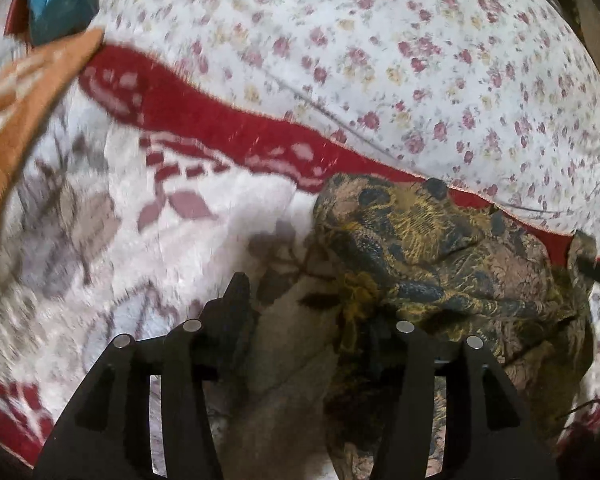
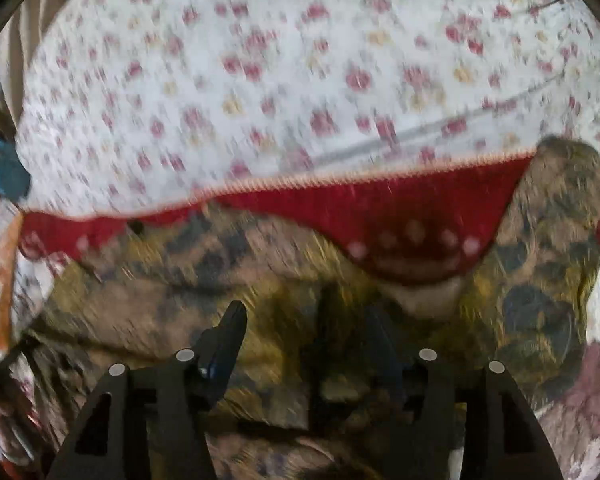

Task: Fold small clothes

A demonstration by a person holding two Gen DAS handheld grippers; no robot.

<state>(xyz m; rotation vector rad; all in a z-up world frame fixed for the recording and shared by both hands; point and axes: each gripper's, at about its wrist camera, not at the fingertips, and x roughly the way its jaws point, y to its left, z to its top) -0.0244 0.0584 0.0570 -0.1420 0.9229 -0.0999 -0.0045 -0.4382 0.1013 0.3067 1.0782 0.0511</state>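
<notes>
A small crumpled garment printed in brown, yellow and dark blue lies on a white and red blanket. My left gripper is at the garment's left edge with its jaws apart. Its left finger stands over bare blanket, and its right finger is partly covered by the cloth. In the blurred right wrist view the same garment spreads below my right gripper. That gripper's jaws are apart too, just above the cloth and pinching nothing.
Behind the blanket's red border lies a white sheet with small red flowers. An orange patterned cloth sits at the left, with something teal at the far left corner.
</notes>
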